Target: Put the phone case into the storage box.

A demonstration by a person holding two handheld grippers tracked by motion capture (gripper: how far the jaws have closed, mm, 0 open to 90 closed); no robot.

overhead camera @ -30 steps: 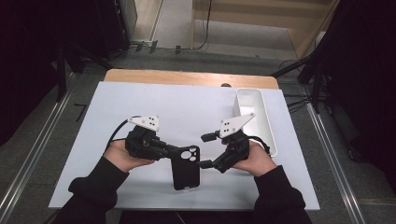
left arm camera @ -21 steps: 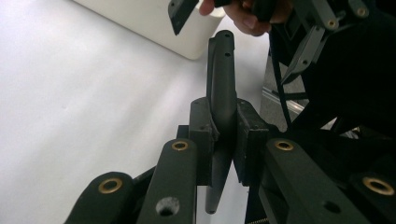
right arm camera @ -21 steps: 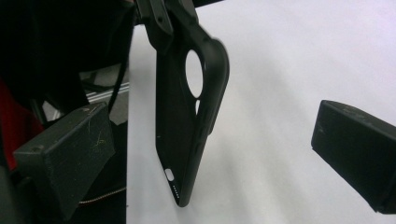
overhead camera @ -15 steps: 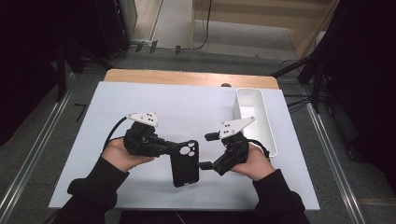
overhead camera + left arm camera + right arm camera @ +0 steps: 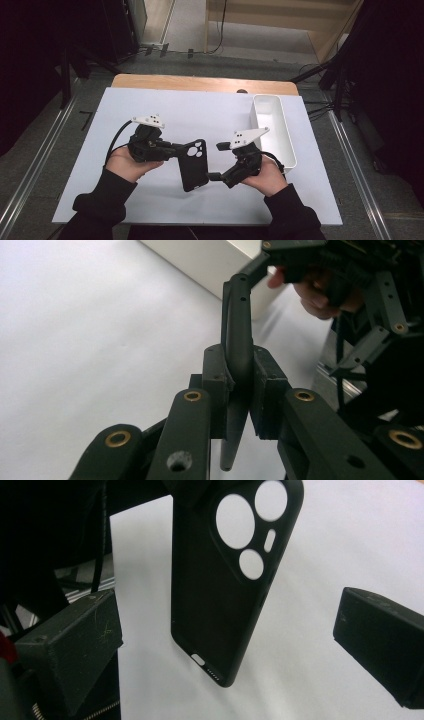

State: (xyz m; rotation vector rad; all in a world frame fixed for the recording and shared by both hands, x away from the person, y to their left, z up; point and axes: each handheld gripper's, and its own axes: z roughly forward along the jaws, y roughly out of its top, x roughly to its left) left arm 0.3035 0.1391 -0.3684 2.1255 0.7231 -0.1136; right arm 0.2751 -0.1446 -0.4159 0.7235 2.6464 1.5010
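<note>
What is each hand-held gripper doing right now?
Left hand-held gripper: closed on the edge of the black phone case.
Right hand-held gripper: open, holding nothing, jaws either side of the phone case.

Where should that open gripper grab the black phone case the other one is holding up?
Probably the free lower end of the black soft phone case, pads closing on its long edges from the right. The left gripper pinches the camera-cutout end; the right gripper already straddles the rest, open.
</note>
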